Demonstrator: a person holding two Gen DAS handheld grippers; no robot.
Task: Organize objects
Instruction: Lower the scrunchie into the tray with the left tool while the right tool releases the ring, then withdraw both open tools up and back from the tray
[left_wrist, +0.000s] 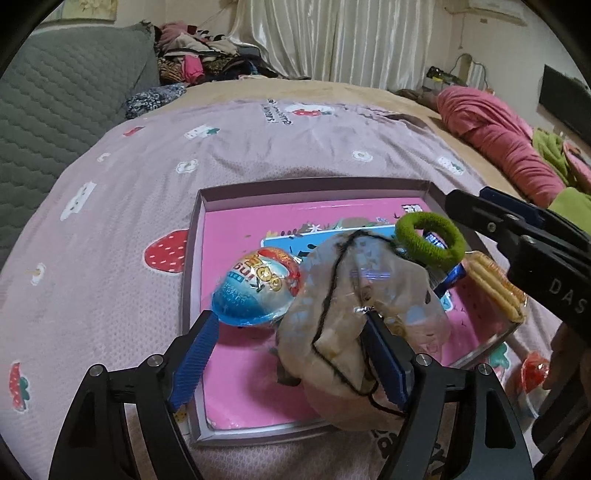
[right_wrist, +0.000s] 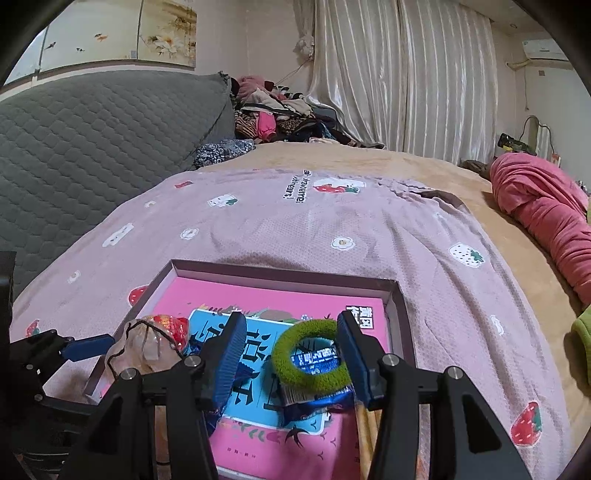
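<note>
A shallow box (left_wrist: 314, 186) (right_wrist: 280, 271) lies on the bed with a pink book (left_wrist: 240, 387) (right_wrist: 258, 295) in it. On the book rest a blue-and-red wrapped egg toy (left_wrist: 255, 288) (right_wrist: 171, 328), a clear drawstring bag (left_wrist: 354, 306) (right_wrist: 140, 347), a green hair tie (left_wrist: 430, 240) (right_wrist: 310, 358) on a blue packet (right_wrist: 314, 395), and a pack of crackers (left_wrist: 495, 288). My left gripper (left_wrist: 290, 317) is open. The bag leans on its right finger and the egg lies just past its left one. My right gripper (right_wrist: 291, 320) (left_wrist: 469, 197) is open around the hair tie, which touches only the right pad.
The strawberry-print bedspread (left_wrist: 258, 155) runs all around the box. A red-wrapped item (left_wrist: 533, 373) lies outside the box's right edge beside a hand (left_wrist: 565, 354). A grey quilted cushion (right_wrist: 92, 147) stands at the left, a clothes pile (right_wrist: 277, 118) behind, and a rolled pink blanket (right_wrist: 546, 206) at the right.
</note>
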